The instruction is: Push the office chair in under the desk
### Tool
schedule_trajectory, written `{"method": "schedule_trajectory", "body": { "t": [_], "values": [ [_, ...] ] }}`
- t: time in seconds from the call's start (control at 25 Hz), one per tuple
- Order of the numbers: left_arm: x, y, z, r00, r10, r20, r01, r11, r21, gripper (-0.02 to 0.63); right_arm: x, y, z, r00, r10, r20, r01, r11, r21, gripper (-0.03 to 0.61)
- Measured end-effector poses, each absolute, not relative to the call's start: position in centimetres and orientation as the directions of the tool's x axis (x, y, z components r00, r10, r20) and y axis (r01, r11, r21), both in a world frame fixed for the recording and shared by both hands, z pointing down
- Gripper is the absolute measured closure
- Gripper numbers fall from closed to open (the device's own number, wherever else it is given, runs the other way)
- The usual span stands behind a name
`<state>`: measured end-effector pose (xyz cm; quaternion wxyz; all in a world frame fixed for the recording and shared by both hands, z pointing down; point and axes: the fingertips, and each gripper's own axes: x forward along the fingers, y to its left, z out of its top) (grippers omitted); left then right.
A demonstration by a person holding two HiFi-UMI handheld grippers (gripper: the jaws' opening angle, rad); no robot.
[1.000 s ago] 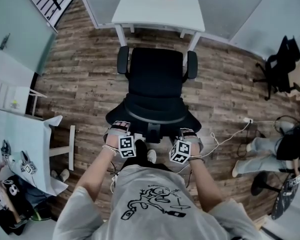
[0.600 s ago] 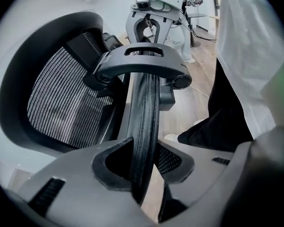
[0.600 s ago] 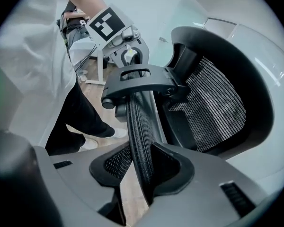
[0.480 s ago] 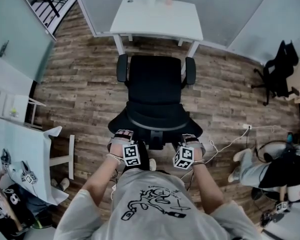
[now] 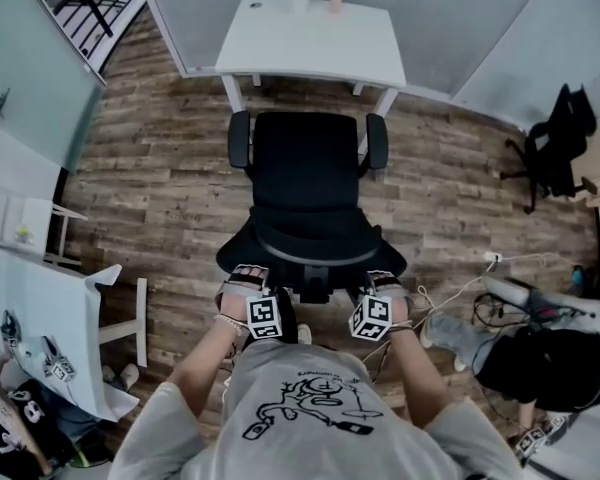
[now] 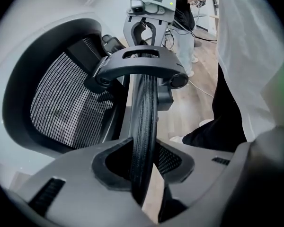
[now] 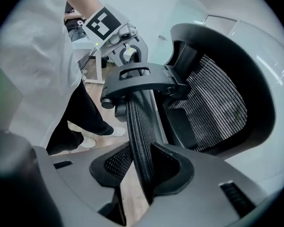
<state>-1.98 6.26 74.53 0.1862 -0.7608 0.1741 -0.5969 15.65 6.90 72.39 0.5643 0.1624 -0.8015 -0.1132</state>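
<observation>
Office chair (image 5: pixel 308 183): black, mesh backrest (image 5: pixel 310 253), on wood floor (image 5: pixel 160 168), facing white desk (image 5: pixel 315 38). Seat front just short of desk's near edge, armrest fronts near desk legs, not yet under desk.
Left gripper (image 5: pixel 246 278): jaws part-way closed, clamped on backrest's top rim, left of centre.
Right gripper (image 5: pixel 382 286): same grip right of centre; jaws just closed slightly further on rim.
Second black chair (image 5: pixel 555 133): well apart, at right.

Soft, even indoor light, no hard shadows. Head view sharp w/ fisheye edges; office chair (image 5: pixel 308 183) near-black. Gripper views: round vignette, blurry fg, blown-out bkgd.
</observation>
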Motion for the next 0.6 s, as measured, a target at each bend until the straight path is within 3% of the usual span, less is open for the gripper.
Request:
{"method": "schedule_trajectory", "body": {
  "t": [0.6],
  "values": [
    [-3.8, -0.8, 74.8, 0.230, -0.465, 0.855, -0.022, -0.881, -0.473, 0.492, 13.9, 0.6, 72.8, -0.296, -0.366, 0.882, -0.151, 0.930, 0.335, 0.439]
  ]
}}
